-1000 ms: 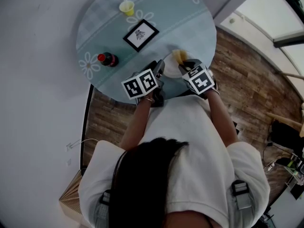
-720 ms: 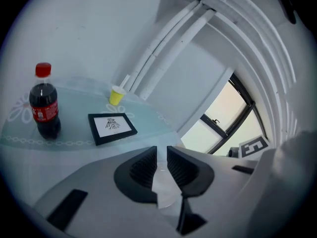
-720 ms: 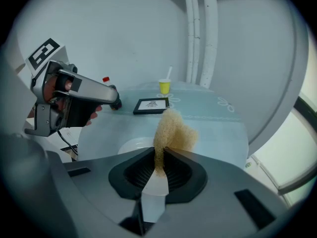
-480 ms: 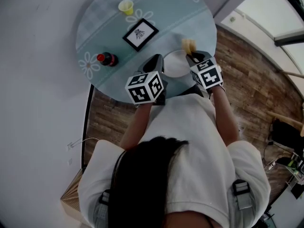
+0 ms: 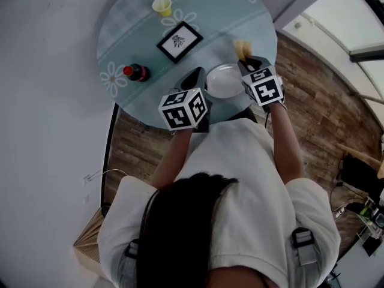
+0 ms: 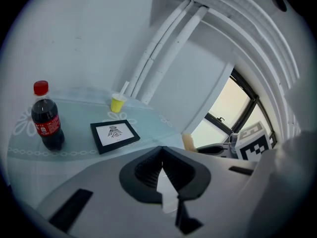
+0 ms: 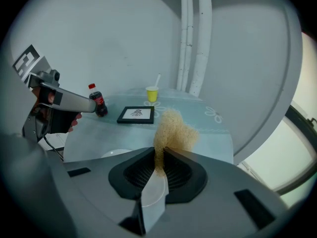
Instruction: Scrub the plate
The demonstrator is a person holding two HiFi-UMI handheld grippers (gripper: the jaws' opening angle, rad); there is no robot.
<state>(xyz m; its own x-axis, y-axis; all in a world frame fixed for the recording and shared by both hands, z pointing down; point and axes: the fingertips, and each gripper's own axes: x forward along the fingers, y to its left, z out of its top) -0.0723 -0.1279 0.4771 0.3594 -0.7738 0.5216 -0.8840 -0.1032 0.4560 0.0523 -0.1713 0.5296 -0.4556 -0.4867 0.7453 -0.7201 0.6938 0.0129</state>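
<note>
The round white plate point(image 5: 223, 80) lies flat on the round, flower-printed counter point(image 5: 198, 11). The right gripper point(image 7: 161, 155) clamps a fluffy tan sponge point(image 7: 173, 129) just beyond the plate's rim. The left gripper point(image 6: 162, 150) has just closed its jaws on nothing.

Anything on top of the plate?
Nothing visible: the plate looks bare. The sponge is clamped in the right gripper, beyond the far rim. That gripper covers the plate's right edge.

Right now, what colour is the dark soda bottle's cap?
Red: the round bottle cap shows best in the left gripper view.
</note>
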